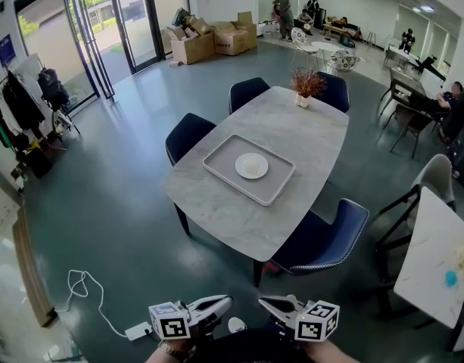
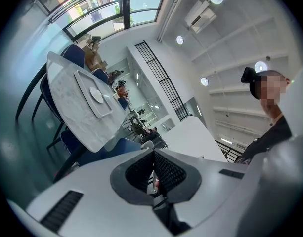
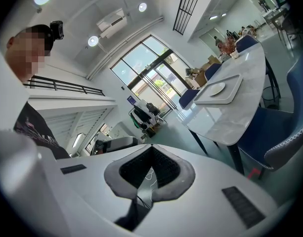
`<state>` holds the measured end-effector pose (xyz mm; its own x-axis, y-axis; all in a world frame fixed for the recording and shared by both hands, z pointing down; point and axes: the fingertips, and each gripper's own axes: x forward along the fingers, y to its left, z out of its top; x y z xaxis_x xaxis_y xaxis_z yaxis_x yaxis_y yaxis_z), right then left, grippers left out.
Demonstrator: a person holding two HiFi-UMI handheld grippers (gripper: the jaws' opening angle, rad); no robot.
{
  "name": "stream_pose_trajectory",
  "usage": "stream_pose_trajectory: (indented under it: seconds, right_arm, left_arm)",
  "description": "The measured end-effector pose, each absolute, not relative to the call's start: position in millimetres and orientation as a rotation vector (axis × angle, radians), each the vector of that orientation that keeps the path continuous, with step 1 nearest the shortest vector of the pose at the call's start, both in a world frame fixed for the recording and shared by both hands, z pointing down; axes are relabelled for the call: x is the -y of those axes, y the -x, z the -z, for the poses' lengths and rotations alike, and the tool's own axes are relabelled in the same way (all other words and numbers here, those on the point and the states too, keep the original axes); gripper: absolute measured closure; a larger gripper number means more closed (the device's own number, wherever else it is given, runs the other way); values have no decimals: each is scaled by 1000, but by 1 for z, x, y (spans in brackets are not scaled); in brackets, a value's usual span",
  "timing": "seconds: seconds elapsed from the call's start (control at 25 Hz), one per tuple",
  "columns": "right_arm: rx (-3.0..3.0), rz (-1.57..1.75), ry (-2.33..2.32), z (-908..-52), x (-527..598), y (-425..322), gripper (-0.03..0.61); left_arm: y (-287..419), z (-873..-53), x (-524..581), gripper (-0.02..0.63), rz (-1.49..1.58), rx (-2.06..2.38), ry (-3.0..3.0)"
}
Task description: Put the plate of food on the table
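Grey hall floor surrounds a pale marble surface (image 1: 296,131) flanked by dark blue chairs (image 1: 322,240); a vase of dried stems (image 1: 307,86) stands at its far end. A shallow rectangular tray (image 1: 275,178) lies on the surface, well inside every edge, and the plate (image 1: 251,165) sits near the tray's middle, so the plate is borne by the surface through the tray. What is on the plate cannot be made out.

The left gripper (image 1: 220,302) and right gripper (image 1: 271,305) are held low, close to the person's body and well apart from the surface. Each gripper view shows the fingers pressed together with nothing between them.

This arrangement fits either a plate awaiting transfer from tray to bare marble, or a plate already delivered on its tray. Bare marble lies open on all sides of the tray. The nearest chair stands between the person and the surface, and a white cable (image 1: 88,290) trails across the floor at left; both narrow the walking room.
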<state>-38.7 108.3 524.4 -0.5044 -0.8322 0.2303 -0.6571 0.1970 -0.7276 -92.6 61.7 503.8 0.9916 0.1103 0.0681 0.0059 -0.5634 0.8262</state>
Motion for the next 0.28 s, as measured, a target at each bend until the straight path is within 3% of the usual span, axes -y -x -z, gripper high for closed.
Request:
stream_pose_trajectory:
  seconds: [0.28]
  right_arm:
    - [-2256, 1198, 1440, -530, -108, 39, 568]
  left_arm:
    - [94, -507, -60, 609, -135, -70, -2165]
